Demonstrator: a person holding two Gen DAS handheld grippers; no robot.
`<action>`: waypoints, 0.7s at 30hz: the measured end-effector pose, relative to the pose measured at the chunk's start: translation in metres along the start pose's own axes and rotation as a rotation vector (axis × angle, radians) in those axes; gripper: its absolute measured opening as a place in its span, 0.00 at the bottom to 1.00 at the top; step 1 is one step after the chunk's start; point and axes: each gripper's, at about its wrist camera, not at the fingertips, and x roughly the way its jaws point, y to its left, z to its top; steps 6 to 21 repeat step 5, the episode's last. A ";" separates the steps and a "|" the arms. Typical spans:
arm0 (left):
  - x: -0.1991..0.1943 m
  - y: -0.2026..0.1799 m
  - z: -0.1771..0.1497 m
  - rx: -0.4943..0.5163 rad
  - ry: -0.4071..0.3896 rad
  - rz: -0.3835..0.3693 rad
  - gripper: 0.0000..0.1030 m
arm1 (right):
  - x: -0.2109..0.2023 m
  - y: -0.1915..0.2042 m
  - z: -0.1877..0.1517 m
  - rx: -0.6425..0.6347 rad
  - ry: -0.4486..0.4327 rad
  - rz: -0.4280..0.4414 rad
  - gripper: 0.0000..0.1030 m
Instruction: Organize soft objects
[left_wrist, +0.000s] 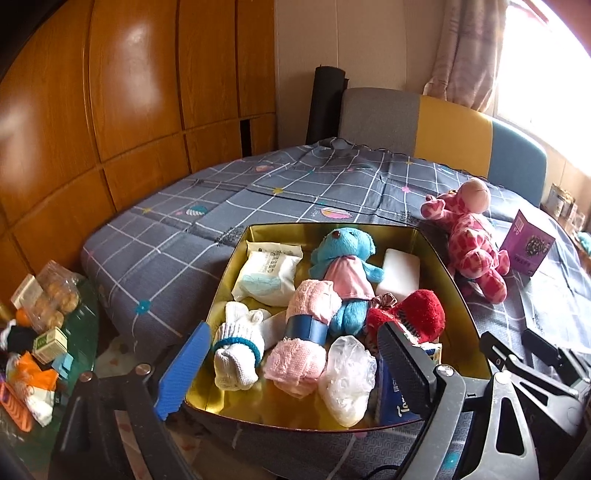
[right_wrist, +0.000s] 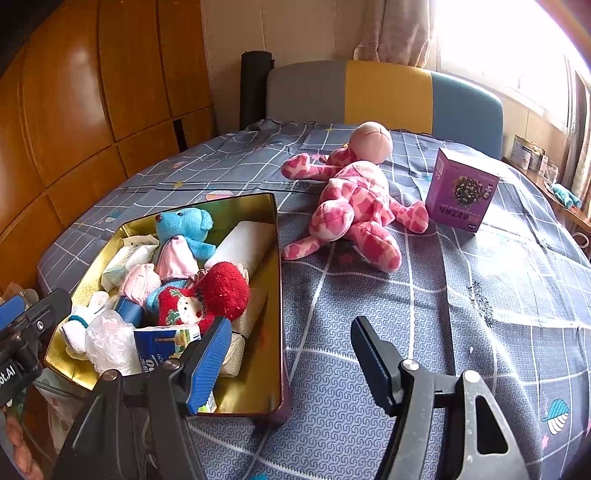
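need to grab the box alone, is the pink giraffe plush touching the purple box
Apart. The right wrist view shows a strip of bedspread between the pink giraffe plush and the purple box.

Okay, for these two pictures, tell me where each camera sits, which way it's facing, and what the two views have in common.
Left wrist: on the left gripper, looking down along its open fingers into the gold tin; the right gripper shows at lower right.
Right wrist: on the right gripper, fingers open, facing the bedspread beside the tin; the left gripper's body shows at far left.
Shared: the tin, blue bear, pink plush toy, purple box.
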 end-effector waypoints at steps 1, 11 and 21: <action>0.000 -0.001 0.000 0.005 0.002 -0.004 0.89 | 0.000 -0.001 0.000 0.001 0.000 -0.001 0.66; -0.001 -0.006 -0.001 0.021 0.003 -0.011 0.91 | 0.000 -0.003 0.001 0.005 -0.003 -0.003 0.66; -0.001 -0.006 -0.001 0.021 0.003 -0.011 0.91 | 0.000 -0.003 0.001 0.005 -0.003 -0.003 0.66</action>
